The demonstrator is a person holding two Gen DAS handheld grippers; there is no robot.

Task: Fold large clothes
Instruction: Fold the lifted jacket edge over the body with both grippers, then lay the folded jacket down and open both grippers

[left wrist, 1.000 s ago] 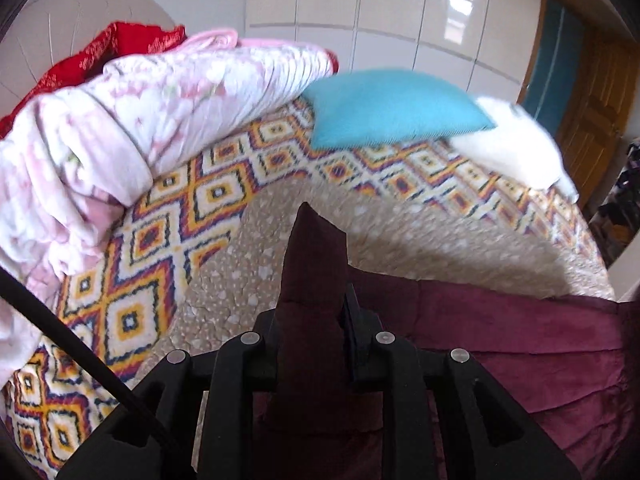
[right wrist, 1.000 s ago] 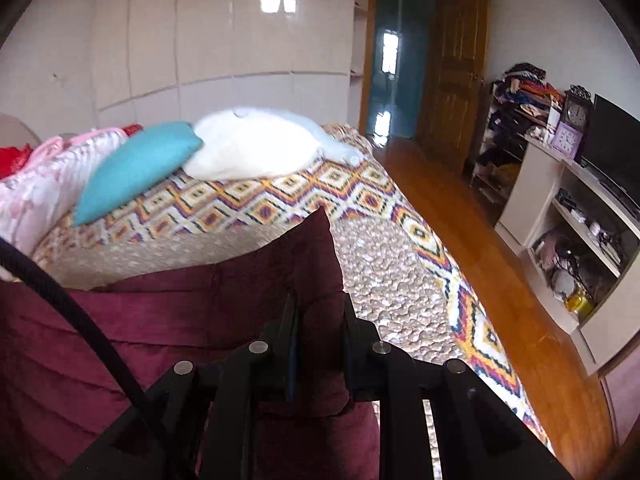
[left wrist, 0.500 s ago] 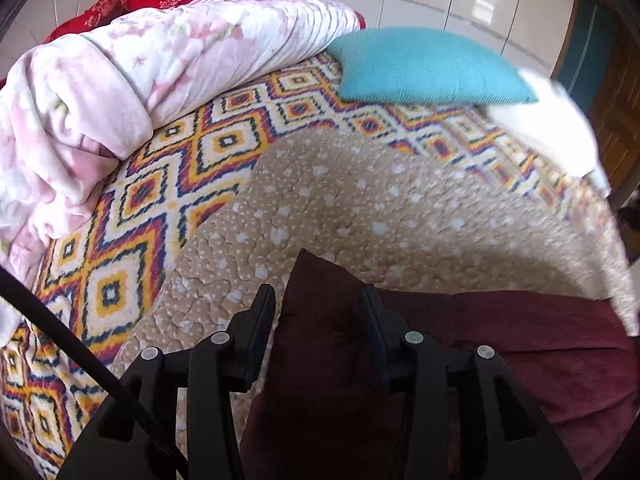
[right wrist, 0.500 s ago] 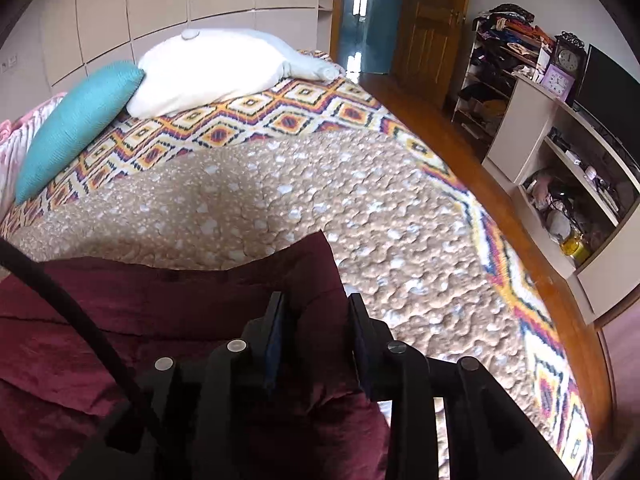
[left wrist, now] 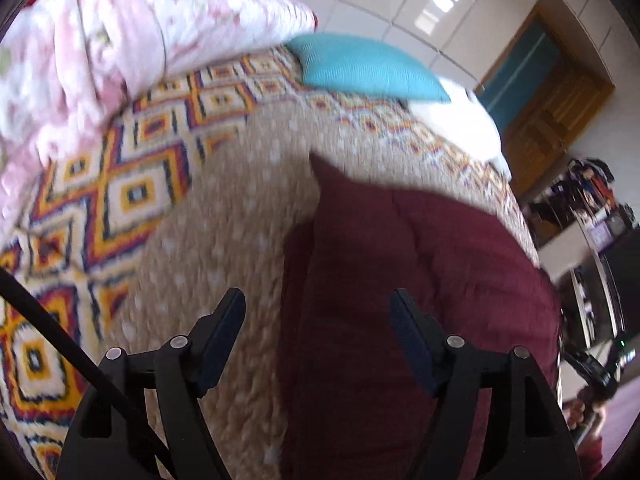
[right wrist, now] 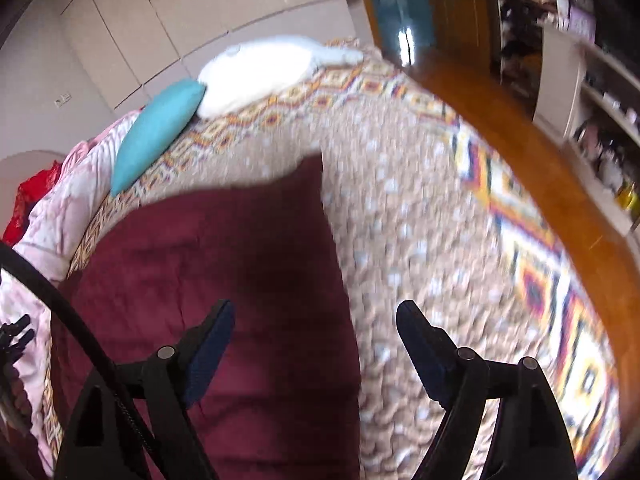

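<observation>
Fingers of the left gripper [left wrist: 318,332] stand apart and are opening, pressing on nothing, though the near left edge of the maroon garment [left wrist: 420,280] lies on the bedspread [left wrist: 224,240] below the gap between them. Across the garment at its right edge, the right gripper [right wrist: 316,344] is likewise spread and opening, one finger over the maroon garment and the other over the bedspread. Judging by its quilted puff and rounded edges, the garment should handle as soft, bulky and limp, best pinched at its two far corners.
</observation>
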